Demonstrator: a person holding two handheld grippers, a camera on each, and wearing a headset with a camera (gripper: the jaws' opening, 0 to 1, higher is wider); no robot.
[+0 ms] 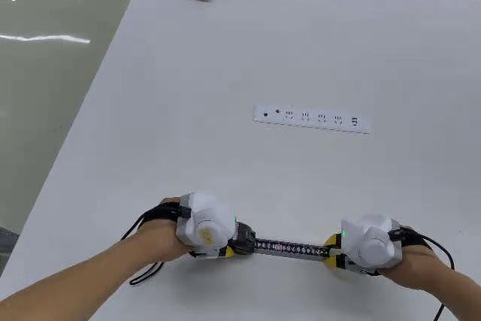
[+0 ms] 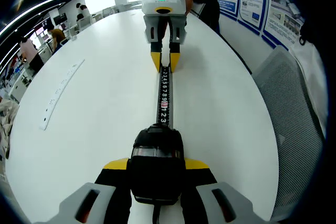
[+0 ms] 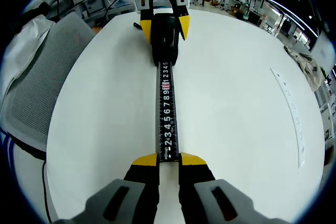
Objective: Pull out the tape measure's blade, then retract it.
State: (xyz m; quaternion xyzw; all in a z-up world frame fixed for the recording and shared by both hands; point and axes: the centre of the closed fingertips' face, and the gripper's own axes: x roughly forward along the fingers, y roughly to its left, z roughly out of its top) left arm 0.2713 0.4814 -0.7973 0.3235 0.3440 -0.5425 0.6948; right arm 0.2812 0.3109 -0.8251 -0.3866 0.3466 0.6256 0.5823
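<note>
On the white tabletop (image 1: 301, 50) the left gripper (image 1: 229, 246) has its fingers (image 2: 116, 164) clenched on the tape measure (image 2: 156, 163) while the right gripper (image 1: 331, 252) pinches the blade (image 3: 167, 114) by its tip, so the pull-out seems in hand, calling next for a straight, level draw apart

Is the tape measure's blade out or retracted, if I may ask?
Out: the blade spans from the case in the left gripper to the right gripper.
</note>
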